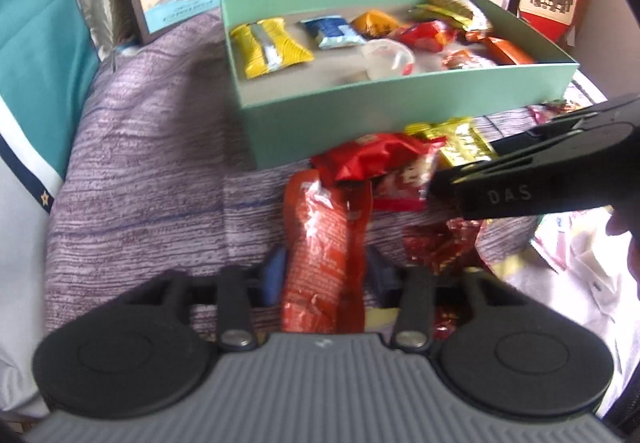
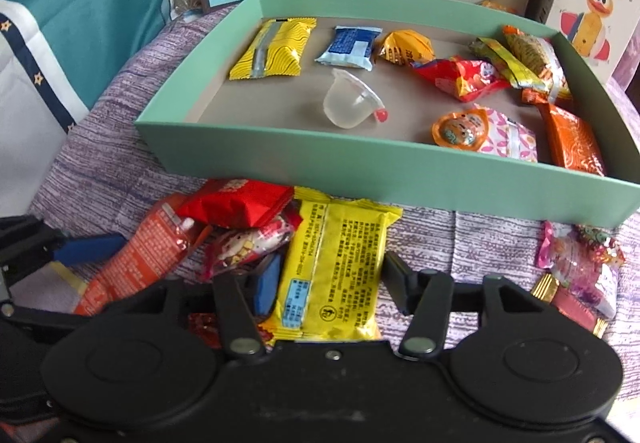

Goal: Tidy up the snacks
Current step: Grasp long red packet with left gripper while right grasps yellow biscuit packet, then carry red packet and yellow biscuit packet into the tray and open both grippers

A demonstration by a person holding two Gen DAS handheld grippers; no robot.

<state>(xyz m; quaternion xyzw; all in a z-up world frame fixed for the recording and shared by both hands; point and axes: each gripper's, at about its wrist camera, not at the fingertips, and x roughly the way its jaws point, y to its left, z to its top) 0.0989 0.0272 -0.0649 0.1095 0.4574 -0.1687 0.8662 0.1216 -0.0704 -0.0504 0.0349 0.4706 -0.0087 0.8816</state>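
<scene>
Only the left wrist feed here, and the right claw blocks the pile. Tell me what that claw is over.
Observer: A yellow packet lies between the right claw fingers, printed back up.
Operator: Report whether it's clamped.
Observer: Cannot tell; the blue pad sits right at the packet's edge.
Operator: Name what the box wall hides from me.
Observer: A pink floral packet lies just behind the green box front wall.
</scene>
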